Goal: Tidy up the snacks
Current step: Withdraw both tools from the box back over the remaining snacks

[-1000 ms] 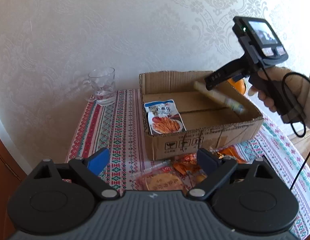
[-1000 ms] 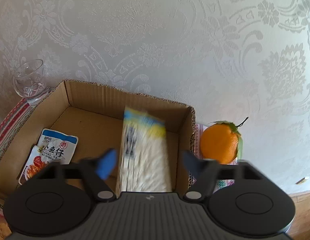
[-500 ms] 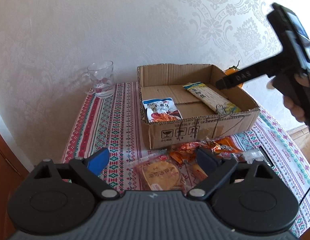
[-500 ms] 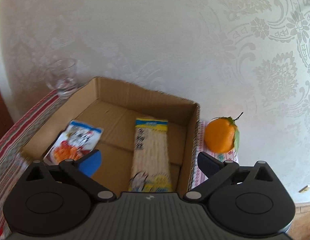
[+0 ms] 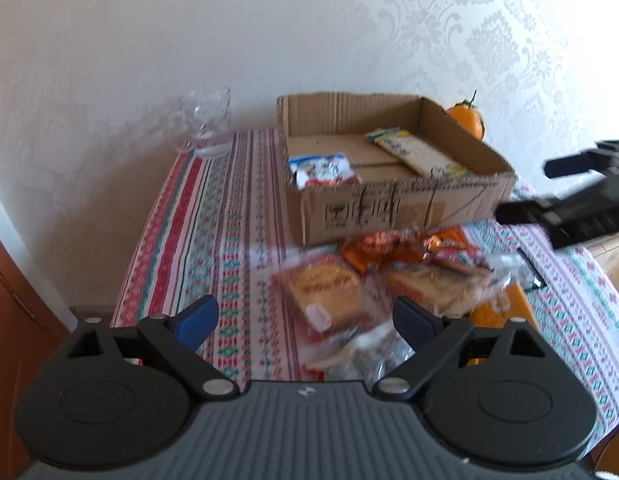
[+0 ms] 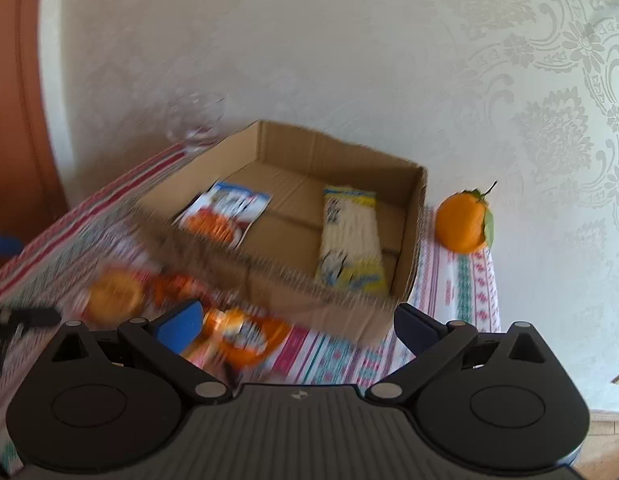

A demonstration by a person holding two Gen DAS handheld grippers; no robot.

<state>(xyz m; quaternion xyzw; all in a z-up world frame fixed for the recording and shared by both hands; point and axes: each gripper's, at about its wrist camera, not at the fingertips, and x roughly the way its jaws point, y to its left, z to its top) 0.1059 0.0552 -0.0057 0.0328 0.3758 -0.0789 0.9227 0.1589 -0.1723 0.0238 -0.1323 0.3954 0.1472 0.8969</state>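
Both tongs wide open and empty: left tongs (image 5: 305, 322) low in frame over the snack packets (image 5: 383, 280) heaped mid-frame on the desk (image 5: 213, 216), right tongs (image 6: 295, 326) likewise. Cardboard box (image 5: 393, 208) above holds two packs. Risk: slippery overlapping wrappers, pinching two together or dragging one off the edge.

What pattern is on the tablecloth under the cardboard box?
Red, white and teal woven stripes run along the tablecloth; the left wrist view shows it best.
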